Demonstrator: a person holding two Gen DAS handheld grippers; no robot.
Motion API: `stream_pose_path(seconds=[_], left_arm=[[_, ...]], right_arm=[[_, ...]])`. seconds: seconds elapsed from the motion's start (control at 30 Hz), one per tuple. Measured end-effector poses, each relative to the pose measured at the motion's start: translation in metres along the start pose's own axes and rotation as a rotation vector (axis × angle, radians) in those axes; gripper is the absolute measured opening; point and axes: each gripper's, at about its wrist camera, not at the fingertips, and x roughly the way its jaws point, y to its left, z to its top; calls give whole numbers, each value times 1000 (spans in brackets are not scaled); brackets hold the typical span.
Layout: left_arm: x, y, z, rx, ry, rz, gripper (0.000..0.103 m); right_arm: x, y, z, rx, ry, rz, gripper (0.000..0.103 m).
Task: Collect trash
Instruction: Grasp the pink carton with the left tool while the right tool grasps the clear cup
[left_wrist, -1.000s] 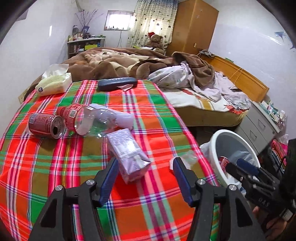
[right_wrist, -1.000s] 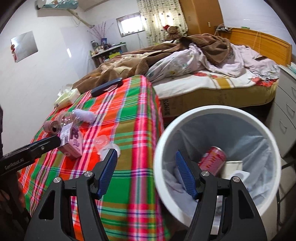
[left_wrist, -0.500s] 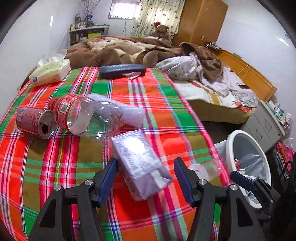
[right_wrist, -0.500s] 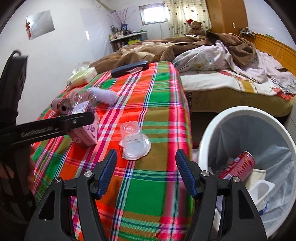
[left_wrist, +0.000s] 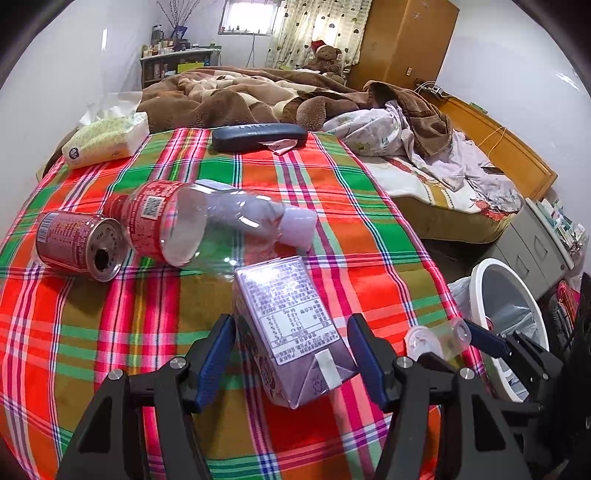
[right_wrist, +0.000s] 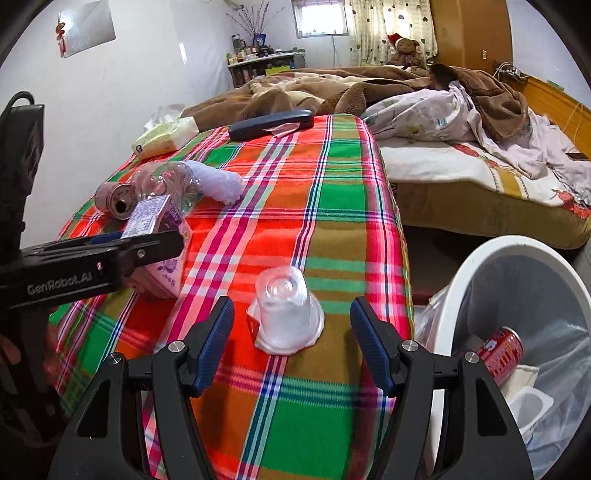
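Note:
A purple drink carton (left_wrist: 291, 325) lies on the plaid tablecloth (left_wrist: 74, 350). My left gripper (left_wrist: 291, 356) is open, with a finger on each side of the carton and neither pad pressing it. A clear plastic cup (right_wrist: 286, 310) lies on its side near the table's right edge. My right gripper (right_wrist: 291, 332) is open around the cup without touching it. Farther back lie a red can (left_wrist: 79, 245), a clear plastic bottle (left_wrist: 192, 225) and a white crumpled wad (left_wrist: 295, 229). The white trash bin (right_wrist: 480, 266) stands on the floor at the right and holds another red can (right_wrist: 502, 354).
A tissue pack (left_wrist: 105, 138) and a dark glasses case (left_wrist: 258, 136) sit at the table's far end. An unmade bed (right_wrist: 443, 162) lies behind the table. Grey drawers (left_wrist: 532, 254) stand beyond the bin. The left gripper's arm (right_wrist: 99, 258) crosses the right wrist view.
The left gripper came forward and down until the carton lay between its fingers. The right gripper swung left from over the bin to the table, and the cup now sits between its fingers.

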Motion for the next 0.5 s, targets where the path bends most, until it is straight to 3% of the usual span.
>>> stream_pose_path(seconds=[0.3,0.43,0.5], left_arm=[[11,7,-2,-16,37,-2,63],[12,7,-2,-18,31,-3,63],[13,8,-1,-25,35,-6,61]], right_arm=[[8,-2,3,24,33,-1,66],[10,-3,3,30,40,-3,49],[10,-3,3,30,42,1,46]])
